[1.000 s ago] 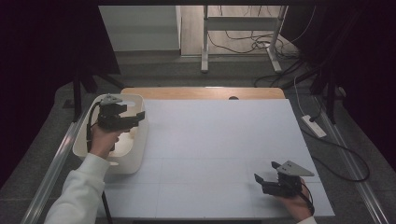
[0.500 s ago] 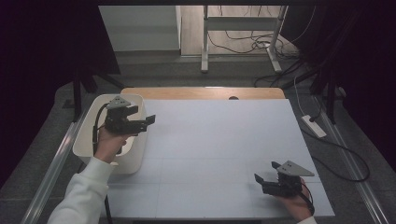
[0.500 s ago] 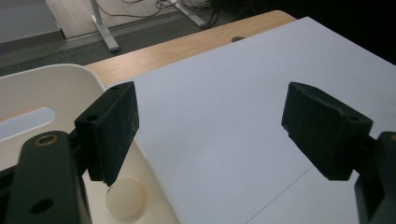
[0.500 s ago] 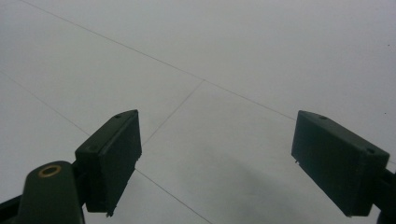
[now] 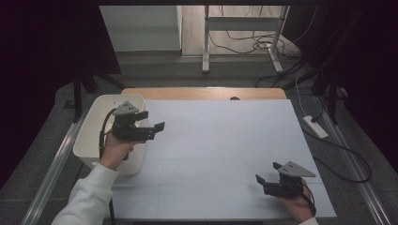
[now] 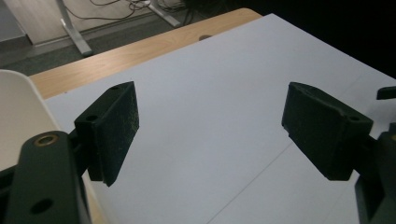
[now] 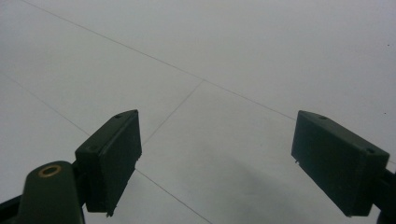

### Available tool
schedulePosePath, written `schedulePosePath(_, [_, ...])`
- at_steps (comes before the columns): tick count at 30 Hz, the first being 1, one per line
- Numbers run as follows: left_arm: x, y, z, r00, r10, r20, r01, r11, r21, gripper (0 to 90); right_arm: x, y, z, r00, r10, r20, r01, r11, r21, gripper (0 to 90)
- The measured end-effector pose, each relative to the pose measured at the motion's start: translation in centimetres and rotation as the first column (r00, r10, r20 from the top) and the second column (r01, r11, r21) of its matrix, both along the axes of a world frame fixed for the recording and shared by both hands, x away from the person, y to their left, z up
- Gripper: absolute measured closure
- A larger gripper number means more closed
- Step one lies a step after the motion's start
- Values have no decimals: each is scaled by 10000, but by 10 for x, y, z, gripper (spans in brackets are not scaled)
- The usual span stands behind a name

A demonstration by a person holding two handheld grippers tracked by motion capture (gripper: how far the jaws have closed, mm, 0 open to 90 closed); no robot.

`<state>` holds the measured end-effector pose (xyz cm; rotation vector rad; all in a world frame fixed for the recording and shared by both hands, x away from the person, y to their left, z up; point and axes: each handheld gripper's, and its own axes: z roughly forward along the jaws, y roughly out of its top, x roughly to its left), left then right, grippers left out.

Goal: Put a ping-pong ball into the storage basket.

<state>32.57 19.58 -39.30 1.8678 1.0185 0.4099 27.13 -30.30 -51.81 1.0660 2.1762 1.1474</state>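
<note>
Left gripper [image 5: 149, 127] out of the bin [image 5: 94, 140], empty.
Your fingers [image 6: 112, 128] are open over the bench [image 5: 225, 140] beside it; right gripper [image 5: 267, 180] open, idle.

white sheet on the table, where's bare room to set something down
Nearly all of the white sheet is bare: the whole stretch between the left gripper and the right gripper, and back to the wooden table edge. Only the left rim is crowded, where the white bin stands.
</note>
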Motion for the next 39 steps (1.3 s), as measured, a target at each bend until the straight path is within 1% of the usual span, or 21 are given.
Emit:
schedulePosePath(3, [-3, -5, 0, 9998, -206, 24, 206, 9998, 2, 197, 0, 0, 0, 10000, -2, 8, 2, 10000, 6, 157])
schedulePosePath(4, [-3, -5, 0, 9998, -206, 24, 206, 9998, 2, 197, 0, 0, 0, 10000, -2, 4, 2, 10000, 6, 157])
schedulePosePath(7, [-6, -11, -1, 9988, -483, -44, 482, 9988, -115, 197, 0, 0, 0, 10000, 0, 8, 0, 10000, 4, 157])
schedulePosePath(16, [-15, -26, -9, 9958, -911, -36, 911, 9958, 5, 195, 0, 0, 0, 10000, 4, 9, -4, 10000, 2, 157])
schedulePosePath(18, [-17, -28, -11, 9950, -1000, -22, 1000, 9950, -39, 195, 0, 0, 0, 10000, 4, 11, -4, 10000, -2, 157])
schedulePosePath(23, [-22, -36, -16, 9919, -1272, -1, 1272, 9918, 89, 195, 0, 0, 0, 10000, -9, -2, 9, 10000, 9, 158])
schedulePosePath(25, [-23, -37, -17, 9915, -1299, -22, 1299, 9915, 87, 195, 0, 0, 0, 10000, -7, 4, 7, 10000, -4, 157])
schedulePosePath(29, [-28, -44, -25, 9876, -1566, -134, 1567, 9876, 100, 194, 0, 0, 0, 10000, 8, 10, -8, 10000, 2, 157])
schedulePosePath(34, [-36, -53, -35, 9824, -1869, 25, 1867, 9820, 292, 195, 0, -1, 0, 10000, -4, 13, 4, 10000, -4, 157])
schedulePosePath(36, [-38, -56, -38, 9797, -2004, 9, 2003, 9791, 364, 196, 0, -1, 0, 10000, -2, 13, 2, 10000, -8, 157])
schedulePosePath(39, [-40, -58, -42, 9781, -2081, -57, 2081, 9775, 355, 196, 0, -1, 0, 10000, -9, 14, 9, 10000, -7, 157])
